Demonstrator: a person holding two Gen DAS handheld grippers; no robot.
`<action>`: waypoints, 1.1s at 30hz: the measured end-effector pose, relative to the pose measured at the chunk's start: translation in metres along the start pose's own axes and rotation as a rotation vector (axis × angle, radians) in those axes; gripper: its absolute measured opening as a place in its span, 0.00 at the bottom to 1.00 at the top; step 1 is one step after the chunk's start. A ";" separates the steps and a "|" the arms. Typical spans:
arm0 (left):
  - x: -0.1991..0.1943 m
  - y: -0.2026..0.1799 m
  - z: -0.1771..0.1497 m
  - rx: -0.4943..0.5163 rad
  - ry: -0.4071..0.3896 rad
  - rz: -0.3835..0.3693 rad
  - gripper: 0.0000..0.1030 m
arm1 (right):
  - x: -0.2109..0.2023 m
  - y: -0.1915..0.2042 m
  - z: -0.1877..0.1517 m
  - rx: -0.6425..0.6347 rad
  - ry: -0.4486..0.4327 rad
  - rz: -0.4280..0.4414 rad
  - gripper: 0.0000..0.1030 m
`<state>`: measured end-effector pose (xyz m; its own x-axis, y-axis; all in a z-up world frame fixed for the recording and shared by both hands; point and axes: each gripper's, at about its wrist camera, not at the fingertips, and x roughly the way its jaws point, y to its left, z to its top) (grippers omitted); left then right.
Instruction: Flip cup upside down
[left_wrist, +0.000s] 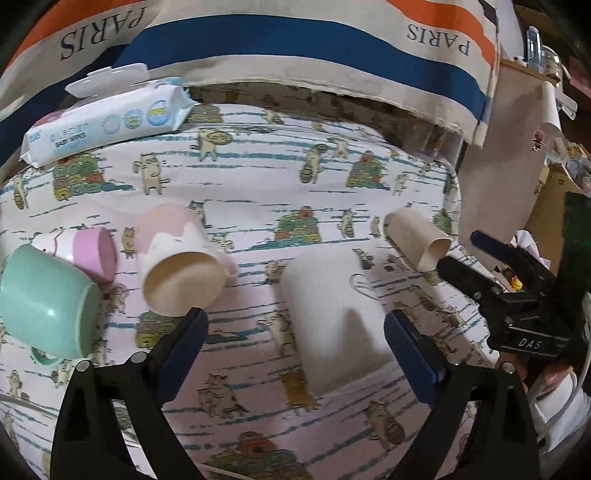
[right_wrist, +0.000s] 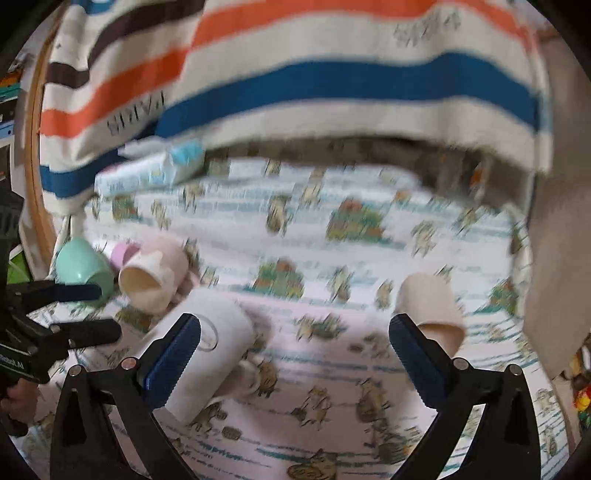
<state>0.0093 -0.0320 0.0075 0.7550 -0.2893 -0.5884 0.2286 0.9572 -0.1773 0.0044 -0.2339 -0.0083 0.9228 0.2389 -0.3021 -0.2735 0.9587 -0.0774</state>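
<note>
Several cups lie on their sides on a cartoon-print cloth (left_wrist: 258, 177). A white mug (left_wrist: 332, 317) lies between my left gripper's (left_wrist: 295, 328) open fingers, not touched. It also shows in the right wrist view (right_wrist: 214, 332), by the left finger of my open, empty right gripper (right_wrist: 295, 332). A pink-and-white cup (left_wrist: 177, 258) lies left of it, then a small pink-based cup (left_wrist: 88, 254) and a mint cup (left_wrist: 48, 302). A beige cup (left_wrist: 413, 236) lies to the right, next to my right gripper (left_wrist: 476, 258). The right wrist view is blurred.
A pack of baby wipes (left_wrist: 107, 125) lies at the back left. A striped "PARIS" cloth (left_wrist: 295, 48) hangs over the far edge. A beige panel (left_wrist: 509, 147) and cluttered shelves stand at the right.
</note>
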 end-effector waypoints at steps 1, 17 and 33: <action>0.001 -0.003 -0.001 0.000 -0.004 0.002 0.95 | -0.004 0.000 -0.001 -0.015 -0.022 -0.015 1.00; 0.039 -0.045 -0.017 0.038 0.136 0.090 0.99 | -0.020 -0.022 -0.013 0.047 -0.077 -0.054 1.00; 0.054 -0.044 -0.025 -0.074 0.225 0.053 0.75 | -0.017 -0.035 -0.019 0.063 -0.054 -0.109 1.00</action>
<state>0.0243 -0.0902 -0.0365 0.6072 -0.2396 -0.7575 0.1408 0.9708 -0.1942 -0.0072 -0.2744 -0.0184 0.9600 0.1389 -0.2431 -0.1547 0.9868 -0.0470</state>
